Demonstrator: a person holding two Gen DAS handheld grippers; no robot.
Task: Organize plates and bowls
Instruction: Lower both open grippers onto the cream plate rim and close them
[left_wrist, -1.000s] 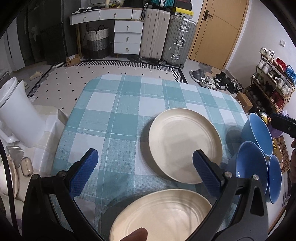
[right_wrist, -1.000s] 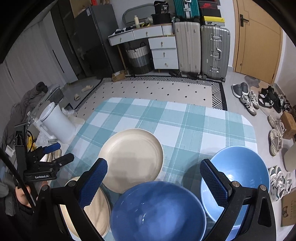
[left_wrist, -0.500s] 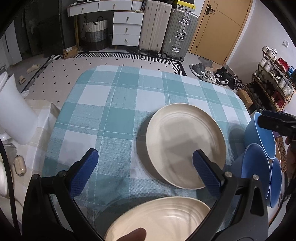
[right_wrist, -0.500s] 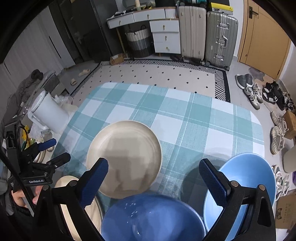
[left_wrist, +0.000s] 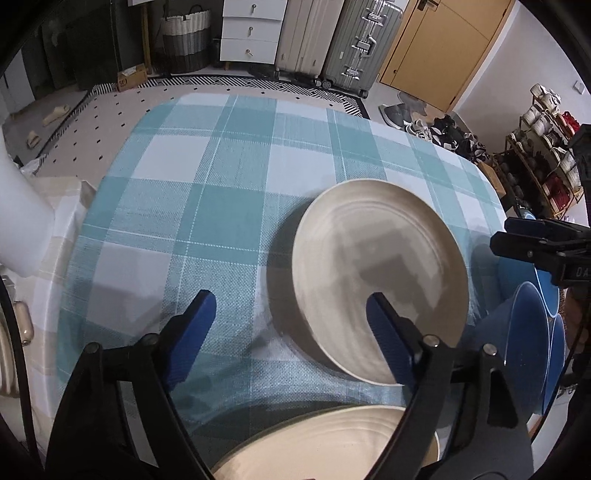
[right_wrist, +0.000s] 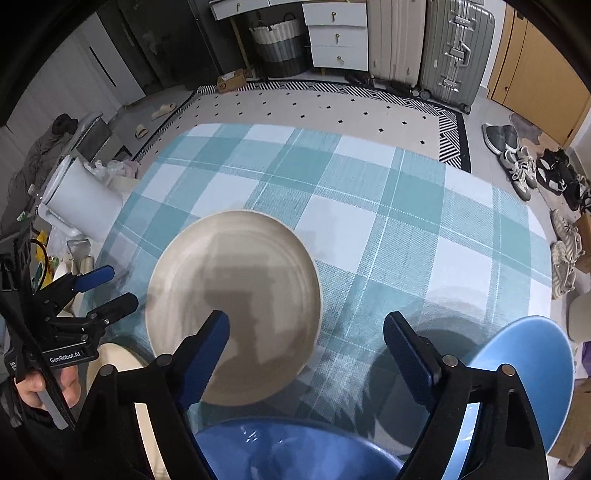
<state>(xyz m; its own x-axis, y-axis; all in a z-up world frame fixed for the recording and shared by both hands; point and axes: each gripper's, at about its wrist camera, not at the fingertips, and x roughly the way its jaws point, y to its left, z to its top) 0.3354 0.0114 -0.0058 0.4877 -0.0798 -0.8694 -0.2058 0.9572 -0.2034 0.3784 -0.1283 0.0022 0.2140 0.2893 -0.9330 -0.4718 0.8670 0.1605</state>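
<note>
Plates (left_wrist: 380, 273) and bowls (right_wrist: 524, 373) crowd checked tablecloth (left_wrist: 207, 206).

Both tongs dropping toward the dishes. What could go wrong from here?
1. The left tongs are closing with only one finger over the far plate and nothing between them; they may pinch cloth or knock the rim.
2. The near plate and dark bowl sit at the table's near edge, so a nudge might tip them off.
3. The right tongs, also closing on nothing, hang over bare cloth between plate and light bowl.
</note>
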